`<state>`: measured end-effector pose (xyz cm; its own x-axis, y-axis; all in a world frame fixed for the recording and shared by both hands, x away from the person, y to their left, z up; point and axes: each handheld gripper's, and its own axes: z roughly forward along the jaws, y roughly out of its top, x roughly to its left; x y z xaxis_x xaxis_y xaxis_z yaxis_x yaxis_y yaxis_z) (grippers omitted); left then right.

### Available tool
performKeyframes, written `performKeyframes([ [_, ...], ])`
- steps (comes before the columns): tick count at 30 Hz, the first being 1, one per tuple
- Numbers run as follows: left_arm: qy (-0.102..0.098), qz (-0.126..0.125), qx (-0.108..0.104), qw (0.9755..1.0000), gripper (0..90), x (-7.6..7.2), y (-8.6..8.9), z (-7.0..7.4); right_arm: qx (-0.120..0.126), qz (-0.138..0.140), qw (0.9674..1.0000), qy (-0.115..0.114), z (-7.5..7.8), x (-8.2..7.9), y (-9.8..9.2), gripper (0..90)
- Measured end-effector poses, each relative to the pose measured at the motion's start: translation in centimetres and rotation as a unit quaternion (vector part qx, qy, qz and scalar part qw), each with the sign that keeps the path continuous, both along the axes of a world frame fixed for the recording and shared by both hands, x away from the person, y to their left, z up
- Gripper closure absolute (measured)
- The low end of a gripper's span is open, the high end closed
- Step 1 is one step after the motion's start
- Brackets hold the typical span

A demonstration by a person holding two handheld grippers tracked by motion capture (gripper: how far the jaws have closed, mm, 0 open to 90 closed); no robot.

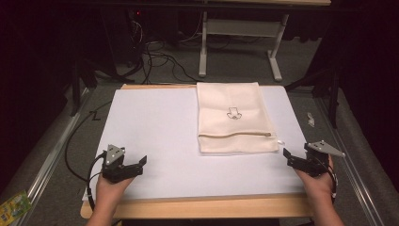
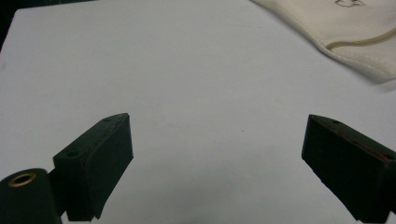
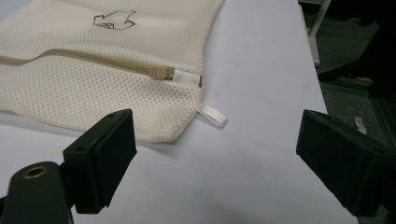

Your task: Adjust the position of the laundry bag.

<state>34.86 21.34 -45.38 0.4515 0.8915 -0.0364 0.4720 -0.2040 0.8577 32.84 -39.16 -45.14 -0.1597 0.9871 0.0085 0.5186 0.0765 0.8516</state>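
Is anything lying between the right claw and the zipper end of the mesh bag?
Nothing visible. The right claw is open, with bare white table cover between it and the mesh bag; the zipper pull and white loop tab are unobstructed.

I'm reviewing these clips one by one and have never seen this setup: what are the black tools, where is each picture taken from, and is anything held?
A person holds a hand-operated two-jaw tool in each hand: the left gripper and the right gripper. One camera looks down from above; the other two ride on the grippers and look out between their black jaws. On the white table lies a cream mesh bag, flat, with its zipper closed. Both grippers are open and hold nothing; the right one is nearer the bag.
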Motion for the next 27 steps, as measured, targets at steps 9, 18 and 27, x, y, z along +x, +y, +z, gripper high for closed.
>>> performKeyframes([
  [9, 0.037, -0.084, -0.017, 0.9956, 15.4, 0.3, -3.9, 0.2, -0.013, -0.005, 0.9998, -0.013, 0.3, -0.4, 0.2, 14.7],
  [18, 0.077, -0.079, -0.025, 0.9936, 25.9, 3.5, -10.8, -0.5, -0.007, 0.01, 0.9998, -0.017, 0.6, -0.5, 0.3, 16.6],
  [27, 0.076, -0.1, -0.017, 0.992, 37.2, 6.3, -18.1, -1.1, -0.004, 0.019, 0.9997, -0.014, 0.4, -0.4, 0.5, 18.2],
])
